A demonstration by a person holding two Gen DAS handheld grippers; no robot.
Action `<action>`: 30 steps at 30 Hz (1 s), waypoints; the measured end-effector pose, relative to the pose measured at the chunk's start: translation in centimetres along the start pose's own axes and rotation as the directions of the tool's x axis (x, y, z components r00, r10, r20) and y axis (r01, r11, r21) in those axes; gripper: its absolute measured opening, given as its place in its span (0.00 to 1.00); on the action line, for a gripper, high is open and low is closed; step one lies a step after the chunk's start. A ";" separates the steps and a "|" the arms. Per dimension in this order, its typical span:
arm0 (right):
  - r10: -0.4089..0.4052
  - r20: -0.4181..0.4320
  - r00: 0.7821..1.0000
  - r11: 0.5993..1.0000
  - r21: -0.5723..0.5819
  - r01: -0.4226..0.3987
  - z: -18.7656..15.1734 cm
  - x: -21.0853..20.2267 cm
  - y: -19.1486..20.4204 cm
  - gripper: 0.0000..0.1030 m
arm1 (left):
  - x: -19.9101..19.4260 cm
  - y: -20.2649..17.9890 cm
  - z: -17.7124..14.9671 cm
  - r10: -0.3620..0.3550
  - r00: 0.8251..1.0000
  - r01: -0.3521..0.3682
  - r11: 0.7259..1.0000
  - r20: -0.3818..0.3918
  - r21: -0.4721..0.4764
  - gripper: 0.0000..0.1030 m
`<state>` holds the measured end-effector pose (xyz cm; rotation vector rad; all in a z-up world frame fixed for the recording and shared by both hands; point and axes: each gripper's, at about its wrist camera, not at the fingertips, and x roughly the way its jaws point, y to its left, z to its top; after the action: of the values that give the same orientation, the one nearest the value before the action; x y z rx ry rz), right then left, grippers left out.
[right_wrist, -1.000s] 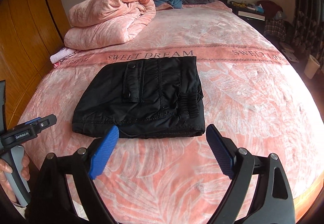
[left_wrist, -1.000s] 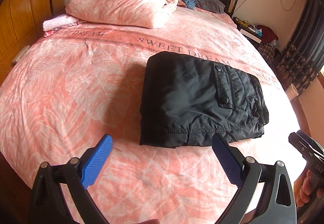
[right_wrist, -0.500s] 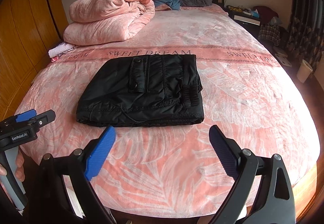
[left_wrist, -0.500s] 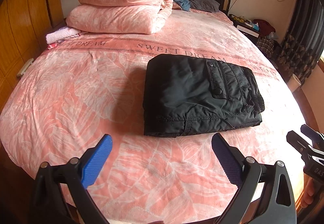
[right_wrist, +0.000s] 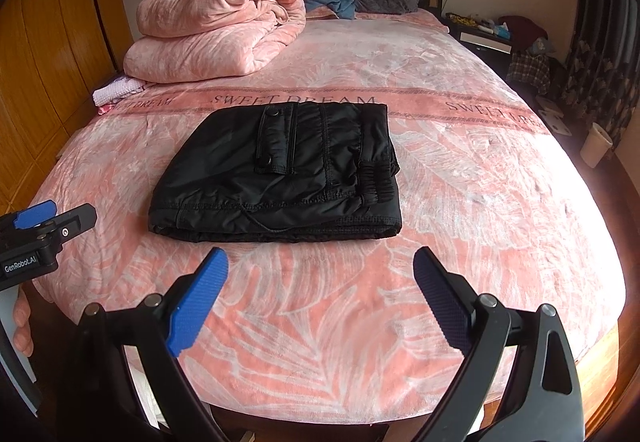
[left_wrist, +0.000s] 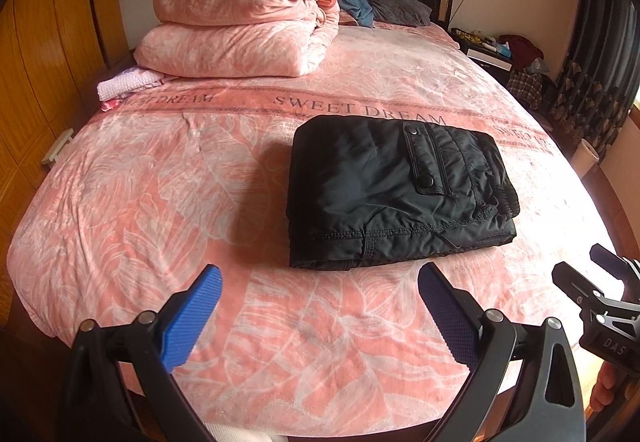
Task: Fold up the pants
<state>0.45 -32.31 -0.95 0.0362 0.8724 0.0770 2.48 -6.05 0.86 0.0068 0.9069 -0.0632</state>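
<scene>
The pants (left_wrist: 396, 190) lie folded in a compact stack mid-bed (left_wrist: 160, 202), toward its foot edge. Left gripper (left_wrist: 316, 306) and right gripper (right_wrist: 320, 290) hang spread wide, empty. Folding appears complete; withdraw without snagging, though the far edge is hidden.

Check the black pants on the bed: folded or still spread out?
Folded. The black pants lie as a compact rectangle with stacked layers visible along the near edge, no legs extended. Both grippers hang open, clear of them.
</scene>
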 end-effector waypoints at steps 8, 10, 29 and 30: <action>0.001 0.004 1.000 1.000 -0.005 -0.001 0.3 0.0 0.1 0.91 | -0.3 0.0 0.3 0.003 1.000 -0.003 1.000 0.004 0.011 0.96; 0.000 0.007 1.000 1.000 -0.007 0.000 0.4 -0.1 0.1 0.91 | -0.4 -0.1 0.4 0.004 1.000 -0.004 1.000 0.006 0.012 0.96; -0.014 0.011 1.000 1.000 0.006 0.014 0.9 -0.2 -0.1 0.91 | 0.3 0.1 0.4 0.018 1.000 -0.018 1.000 -0.010 0.019 0.96; -0.015 0.011 1.000 1.000 0.007 0.014 0.9 -0.2 -0.1 0.91 | 0.3 0.1 0.4 0.017 1.000 -0.017 1.000 -0.010 0.019 0.96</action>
<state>1.05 -32.42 -0.24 0.0365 0.8623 0.0602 2.98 -5.99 0.88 0.0321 0.9163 -0.0557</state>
